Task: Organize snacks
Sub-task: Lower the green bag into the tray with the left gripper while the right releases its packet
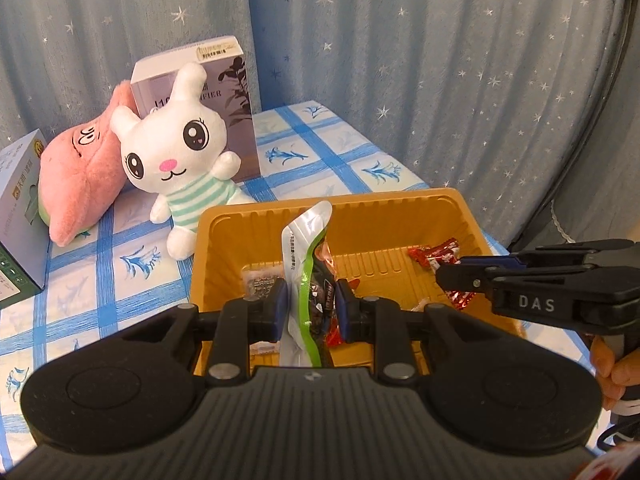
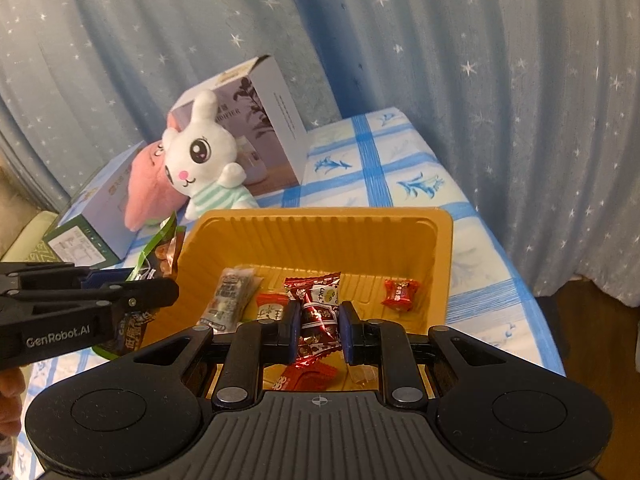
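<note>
An orange plastic tray (image 1: 400, 208) (image 2: 320, 220) sits on the blue-checked tablecloth with several wrapped snacks in it. My left gripper (image 1: 310, 308) is shut on a green, white and dark snack packet (image 1: 308, 264), held upright over the tray's near-left part; the same packet (image 2: 160, 248) shows beside the left gripper (image 2: 160, 292) in the right wrist view. My right gripper (image 2: 319, 328) is shut on a red wrapped candy (image 2: 318, 312) above the tray's near edge, and it enters the left wrist view from the right (image 1: 444, 276). A red candy (image 2: 400, 292) lies at the tray's right.
A white plush rabbit (image 1: 180, 152) (image 2: 204, 152) and a pink plush (image 1: 84, 168) lean against a purple box (image 1: 236, 92) behind the tray. Another box (image 1: 20, 216) stands at the left. A starred blue curtain hangs behind; the table's edge (image 2: 532, 300) drops off at the right.
</note>
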Tool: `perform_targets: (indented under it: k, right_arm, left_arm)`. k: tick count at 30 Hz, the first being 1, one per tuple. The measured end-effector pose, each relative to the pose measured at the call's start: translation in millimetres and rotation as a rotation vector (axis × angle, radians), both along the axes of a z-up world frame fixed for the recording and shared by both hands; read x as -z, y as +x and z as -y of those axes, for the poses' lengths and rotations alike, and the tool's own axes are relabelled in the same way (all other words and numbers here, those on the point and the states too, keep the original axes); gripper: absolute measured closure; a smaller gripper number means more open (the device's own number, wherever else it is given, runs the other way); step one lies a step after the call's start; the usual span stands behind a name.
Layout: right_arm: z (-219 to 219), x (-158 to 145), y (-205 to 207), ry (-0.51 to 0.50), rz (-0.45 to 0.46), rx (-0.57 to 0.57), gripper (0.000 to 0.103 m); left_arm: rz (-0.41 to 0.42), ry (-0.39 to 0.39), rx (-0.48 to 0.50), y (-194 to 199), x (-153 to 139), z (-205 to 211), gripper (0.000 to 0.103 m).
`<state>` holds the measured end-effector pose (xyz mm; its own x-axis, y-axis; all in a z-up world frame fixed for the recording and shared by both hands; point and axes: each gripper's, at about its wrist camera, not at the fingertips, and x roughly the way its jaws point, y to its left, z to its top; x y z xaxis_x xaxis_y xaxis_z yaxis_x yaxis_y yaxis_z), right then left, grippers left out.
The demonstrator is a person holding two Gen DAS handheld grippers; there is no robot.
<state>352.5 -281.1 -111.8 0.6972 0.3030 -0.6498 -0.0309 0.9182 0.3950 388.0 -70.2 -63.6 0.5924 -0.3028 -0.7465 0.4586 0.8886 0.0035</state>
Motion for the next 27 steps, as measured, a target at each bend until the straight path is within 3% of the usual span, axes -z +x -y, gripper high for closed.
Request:
perform_targets:
  k: [8,15,27]
  right_arm:
    - [-2.8,13.7,17.5,0.012,-0.023,0.005,0.082]
    - [1.1,16.3,22.5,0.053,0.011,0.023,0.081]
    - [8.8,17.1,21.8,0.037,-0.014,0.009,0.072]
  left_arm:
    - [-0.021,0.003,-0.006,10.6,7.9,-0.5,0.08]
    - [-0.035,0.007,-0.01,15.2,12.9,-2.8,0.08]
    - [-0.057,0.016,-0.017,18.2,21.4,-7.1,0.08]
